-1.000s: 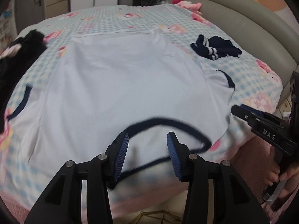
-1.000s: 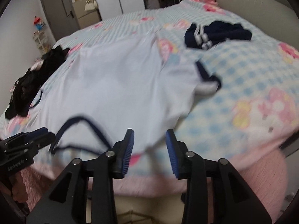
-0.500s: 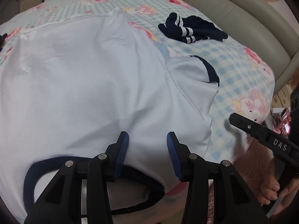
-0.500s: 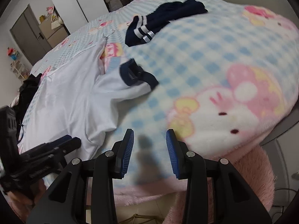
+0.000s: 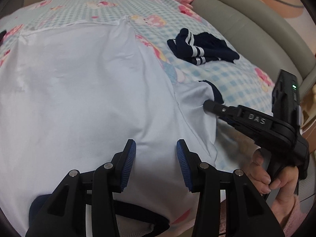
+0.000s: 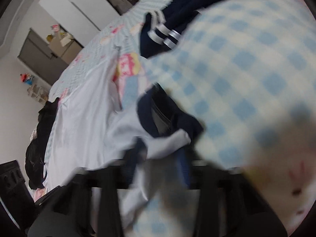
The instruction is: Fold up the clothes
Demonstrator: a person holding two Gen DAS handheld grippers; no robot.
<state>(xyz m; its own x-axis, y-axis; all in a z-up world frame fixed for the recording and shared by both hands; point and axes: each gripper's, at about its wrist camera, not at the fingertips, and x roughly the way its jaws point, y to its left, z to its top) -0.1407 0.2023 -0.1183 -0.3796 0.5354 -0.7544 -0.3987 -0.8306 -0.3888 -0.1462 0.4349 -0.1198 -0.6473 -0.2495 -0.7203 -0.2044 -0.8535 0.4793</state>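
Observation:
A white T-shirt with navy trim lies spread flat on the bed. My left gripper hovers open over its near shoulder, just beyond the navy collar, with nothing between the fingers. The right sleeve ends in a navy cuff. My right gripper has its fingers either side of the bunched sleeve, still spread apart; this view is blurred. From the left wrist view, the right gripper touches the sleeve with its tip, and a hand holds it.
A crumpled navy garment with white stripes lies beyond the sleeve on the blue checked blanket. Black clothes sit at the bed's far left side. A grey padded bed frame curves along the right.
My right gripper has pushed forward onto the right sleeve, which now lies between its fingers. The left gripper shifted right over the shoulder, away from the collar.

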